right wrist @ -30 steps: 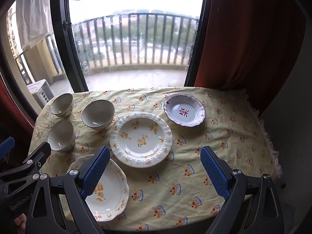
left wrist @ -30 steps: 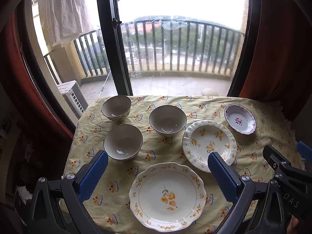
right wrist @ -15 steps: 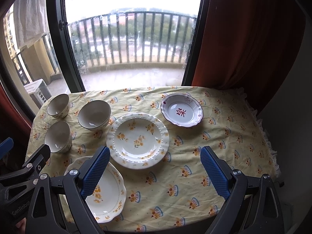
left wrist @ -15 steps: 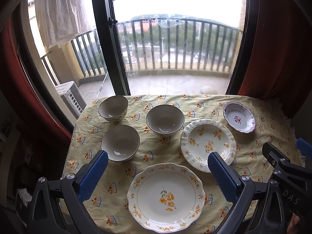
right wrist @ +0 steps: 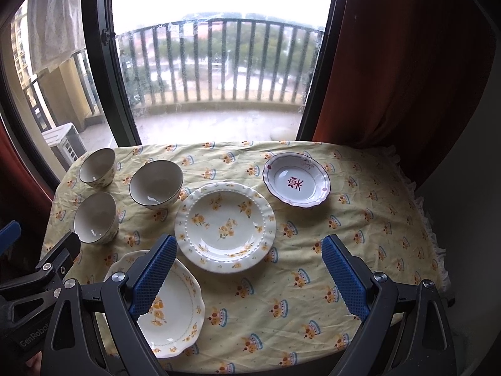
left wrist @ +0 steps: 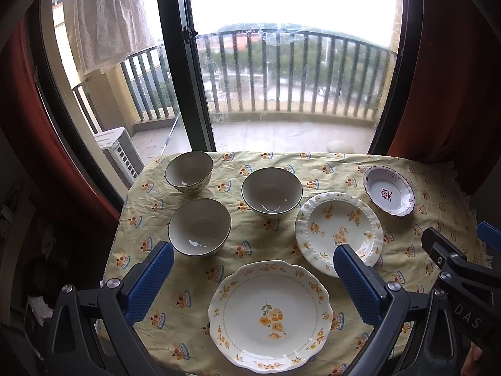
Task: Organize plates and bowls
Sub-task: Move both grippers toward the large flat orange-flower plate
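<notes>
At the bottom of the left wrist view, the left gripper (left wrist: 252,277) stands released, its blue ribbed fingers (left wrist: 149,282) spread wide above the near table edge and grasping nothing. Between them lies the large white scalloped plate with an orange flower sprig (left wrist: 270,315), shown whole here; in the right wrist view that same plate sits at lower left, partly covered by a blue finger. The right gripper (right wrist: 249,277) is likewise released and empty, spread over a bare patch of the yellow crown-print tablecloth (right wrist: 360,219). Each view catches the other gripper's black frame only at its edge, cut off by the picture border.

Further in, at frame centre in the right view, the white bead-rimmed deep plate with yellow flowers (right wrist: 225,227) is fully visible; in the left view its near edge is hidden behind the right-hand finger. Left of it stand three grey-white bowls with dark rims: the nearest bowl (left wrist: 199,227), the middle bowl (left wrist: 271,192) just beside the deep plate, and the far-left bowl (left wrist: 189,172). All are apart from one another and appear empty.

Toward the upper right sits the small white dish with a purple rim and red centre mark (right wrist: 296,179), clearer in the right view; the mark itself is too small to read. Beyond the table, a balcony railing (left wrist: 294,72) shows through glass, with a dark red curtain (right wrist: 404,72) on the right.
</notes>
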Tool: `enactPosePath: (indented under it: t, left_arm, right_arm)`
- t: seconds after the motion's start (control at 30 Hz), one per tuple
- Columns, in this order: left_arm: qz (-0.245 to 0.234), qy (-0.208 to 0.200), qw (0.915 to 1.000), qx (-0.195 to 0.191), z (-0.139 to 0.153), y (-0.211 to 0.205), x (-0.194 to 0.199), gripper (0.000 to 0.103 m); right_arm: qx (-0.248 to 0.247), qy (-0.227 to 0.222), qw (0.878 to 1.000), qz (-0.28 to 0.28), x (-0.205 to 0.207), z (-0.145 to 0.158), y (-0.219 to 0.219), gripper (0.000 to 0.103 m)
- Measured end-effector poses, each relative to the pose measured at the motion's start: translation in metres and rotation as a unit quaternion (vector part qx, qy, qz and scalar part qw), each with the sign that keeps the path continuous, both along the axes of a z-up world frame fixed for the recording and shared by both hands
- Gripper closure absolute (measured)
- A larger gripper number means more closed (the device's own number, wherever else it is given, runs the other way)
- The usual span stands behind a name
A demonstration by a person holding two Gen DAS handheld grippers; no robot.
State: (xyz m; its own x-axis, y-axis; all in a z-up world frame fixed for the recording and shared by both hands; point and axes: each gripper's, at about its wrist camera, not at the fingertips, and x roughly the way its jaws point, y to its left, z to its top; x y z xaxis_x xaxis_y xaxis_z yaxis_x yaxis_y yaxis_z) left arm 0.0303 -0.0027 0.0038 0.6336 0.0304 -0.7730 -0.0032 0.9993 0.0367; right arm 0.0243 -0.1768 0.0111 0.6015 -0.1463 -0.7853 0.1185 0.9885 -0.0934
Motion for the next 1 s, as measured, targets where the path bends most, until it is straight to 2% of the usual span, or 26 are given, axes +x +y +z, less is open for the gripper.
enactPosePath:
  t: [0.63,1.0]
  left_arm:
    - [0.006,-0.005,1.0000,0.004,0.0027,0.0021,-0.0022,0.000]
    - [0.033,-0.009,0.9994,0.007,0.0022,0.0007,-0.0039,0.004]
  right_arm:
    - [-0.001,-0.003,1.000,0.003,-0.0016,0.0000,0.0036,0.007]
    - [0.006,-0.015,0.999,0.027,0.0004,0.0051,-0.0009,0.007]
